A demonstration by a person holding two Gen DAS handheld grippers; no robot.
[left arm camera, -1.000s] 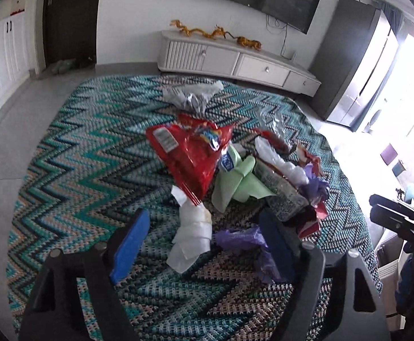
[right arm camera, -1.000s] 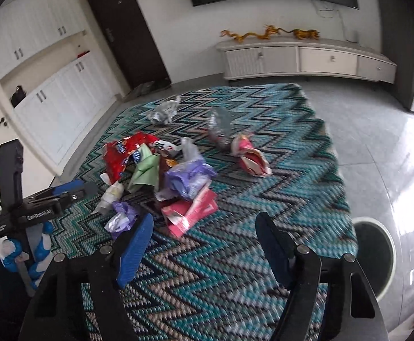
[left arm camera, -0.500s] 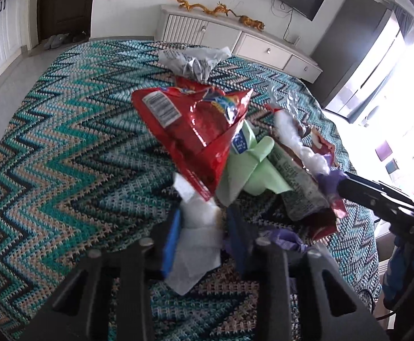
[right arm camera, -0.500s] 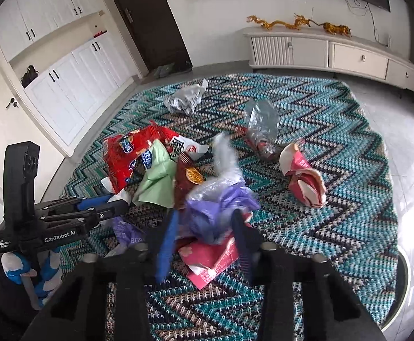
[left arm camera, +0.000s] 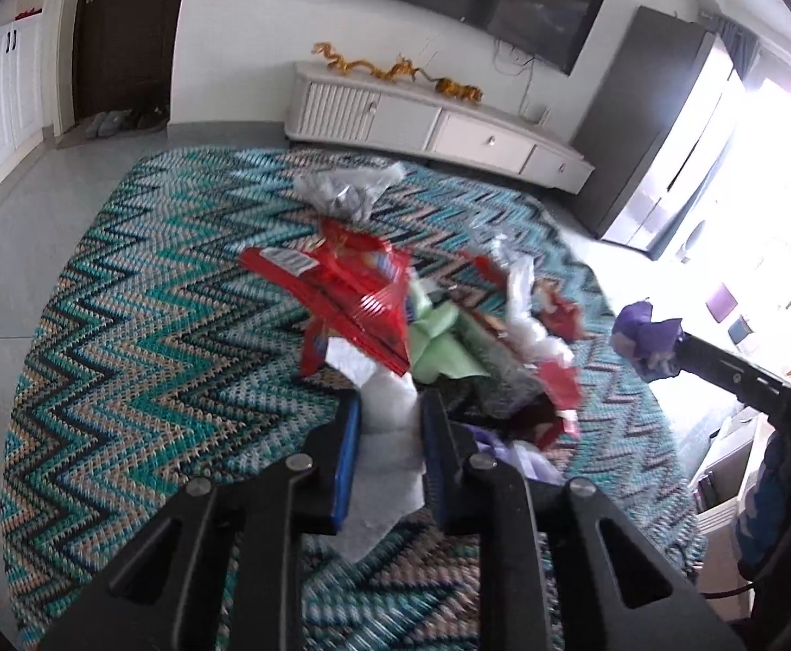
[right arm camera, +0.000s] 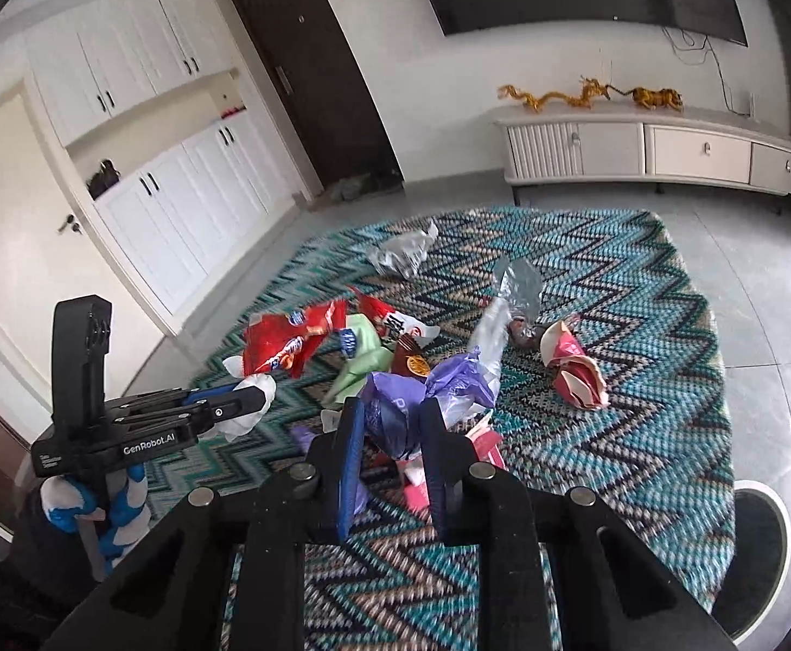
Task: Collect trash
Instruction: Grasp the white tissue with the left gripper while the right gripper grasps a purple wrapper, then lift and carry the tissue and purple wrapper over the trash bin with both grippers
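Note:
A heap of trash lies on the zigzag rug (left arm camera: pixel 151 325): a red snack bag (left arm camera: pixel 352 298), green paper (left arm camera: pixel 439 342), silver wrappers (left arm camera: pixel 341 190) and a pink wrapper (right arm camera: pixel 574 369). My left gripper (left arm camera: pixel 390 401) is closing, its blue pads pressed on a crumpled white paper (left arm camera: pixel 384 466) at the near edge of the heap. My right gripper (right arm camera: pixel 393 404) is closing too, and its pads squeeze a purple plastic bag (right arm camera: pixel 395 423). Each gripper shows in the other's view: the left gripper (right arm camera: pixel 254 399) with the white paper, the right gripper (left arm camera: pixel 672 342) with the purple bag.
A dark round bin (right arm camera: pixel 759 537) with a pale rim stands on the tiled floor off the rug's right corner. A low white TV cabinet (right arm camera: pixel 656 146) runs along the far wall. White cupboards (right arm camera: pixel 167 217) and a dark door (right arm camera: pixel 314 81) stand at the left.
Both grippers went from wide open to closed: the left onto the white paper, the right onto the purple bag. Both then drew back and up a little from the heap.

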